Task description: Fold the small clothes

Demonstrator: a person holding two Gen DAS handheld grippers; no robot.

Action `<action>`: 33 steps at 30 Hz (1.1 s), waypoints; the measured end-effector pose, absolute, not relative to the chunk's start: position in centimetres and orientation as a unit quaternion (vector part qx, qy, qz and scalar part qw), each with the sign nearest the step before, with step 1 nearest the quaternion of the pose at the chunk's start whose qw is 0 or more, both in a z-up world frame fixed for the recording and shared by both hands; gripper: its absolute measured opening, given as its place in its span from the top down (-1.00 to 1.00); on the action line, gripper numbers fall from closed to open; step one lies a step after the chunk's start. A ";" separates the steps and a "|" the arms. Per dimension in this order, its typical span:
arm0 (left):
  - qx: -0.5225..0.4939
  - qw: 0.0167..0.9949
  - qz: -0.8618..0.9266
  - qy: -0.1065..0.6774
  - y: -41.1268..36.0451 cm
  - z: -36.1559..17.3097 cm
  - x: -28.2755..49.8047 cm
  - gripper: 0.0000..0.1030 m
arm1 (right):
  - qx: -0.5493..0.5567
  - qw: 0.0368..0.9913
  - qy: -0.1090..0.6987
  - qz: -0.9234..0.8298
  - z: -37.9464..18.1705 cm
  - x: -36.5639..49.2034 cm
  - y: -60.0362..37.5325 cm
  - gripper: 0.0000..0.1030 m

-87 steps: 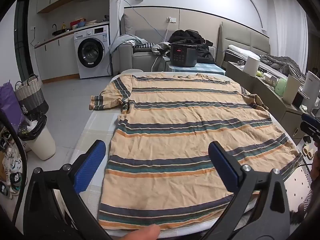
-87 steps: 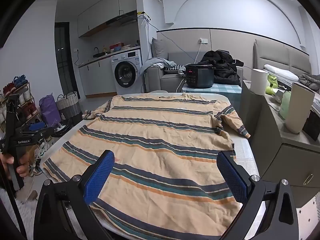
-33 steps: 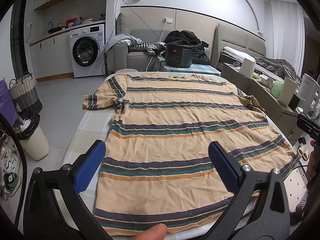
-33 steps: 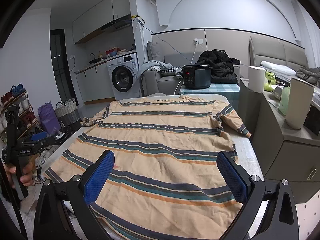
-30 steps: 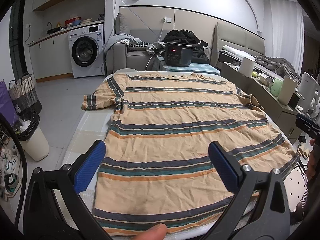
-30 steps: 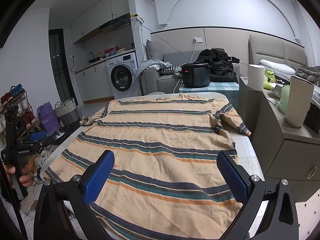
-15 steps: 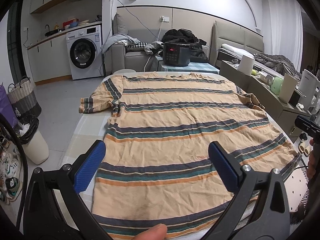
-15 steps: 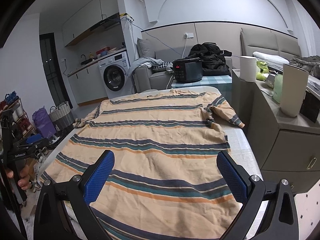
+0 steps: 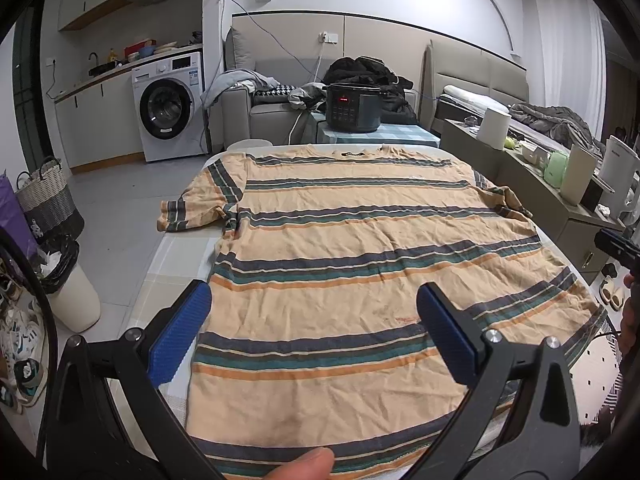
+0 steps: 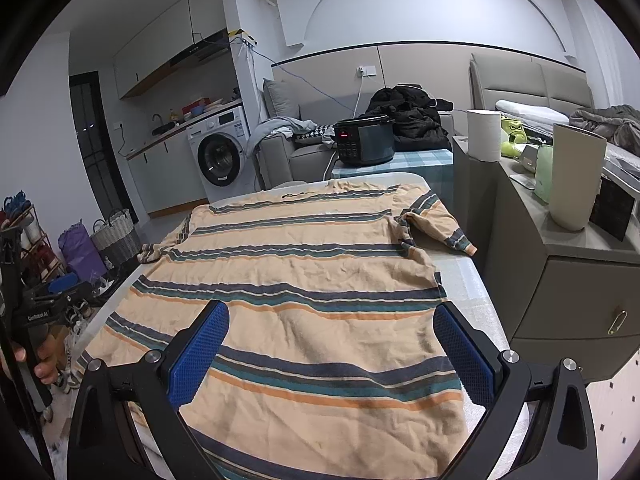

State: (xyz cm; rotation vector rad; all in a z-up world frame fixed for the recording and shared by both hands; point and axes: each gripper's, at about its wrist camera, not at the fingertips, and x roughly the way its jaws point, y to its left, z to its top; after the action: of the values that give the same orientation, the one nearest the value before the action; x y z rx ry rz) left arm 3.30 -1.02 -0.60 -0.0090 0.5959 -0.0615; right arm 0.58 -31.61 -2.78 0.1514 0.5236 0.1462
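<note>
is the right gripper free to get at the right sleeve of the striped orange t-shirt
Probably yes: the open right gripper hangs over the hem, and the sleeve lies exposed on the table with nothing between them.

open table edge [image 10: 466, 280] beside shirt [image 10: 304, 272]

The striped shirt [image 9: 360, 272] covers most of the tabletop [image 9: 176, 252], so only strips of it show at the sides. In the left wrist view the shirt's near hem is cut off by the lower edge and partly hidden behind a fingertip [image 9: 304, 464]. The right claw [image 9: 616, 244] shows only as a dark tip at the frame's right border. In the right wrist view the left claw [image 10: 60, 300] is half lost in the dark margin, its jaws unreadable. The shirt's left sleeve [image 10: 154, 250] droops partly out of sight over the tabletop's far side.
</note>
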 end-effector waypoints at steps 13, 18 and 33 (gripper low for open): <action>-0.021 0.951 -0.045 0.306 -1.1 -0.8 6.1 -0.98 | 0.089 0.959 0.260 0.072 -1.8 2.3 -31.5 -1.00; -0.029 0.949 -0.047 0.312 -0.7 -1.1 8.4 -0.98 | 0.101 0.957 0.266 0.065 -1.4 3.5 -32.2 -1.00; -0.039 0.946 -0.057 0.317 -0.8 -1.6 18.0 -0.98 | 0.174 0.931 0.319 0.024 -2.9 11.5 -36.9 -1.00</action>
State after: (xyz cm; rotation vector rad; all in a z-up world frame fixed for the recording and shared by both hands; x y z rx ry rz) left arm 18.01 -0.79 -1.65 -0.0804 0.6450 -0.1168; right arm 11.52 -36.90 -2.85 0.3557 0.6527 0.0484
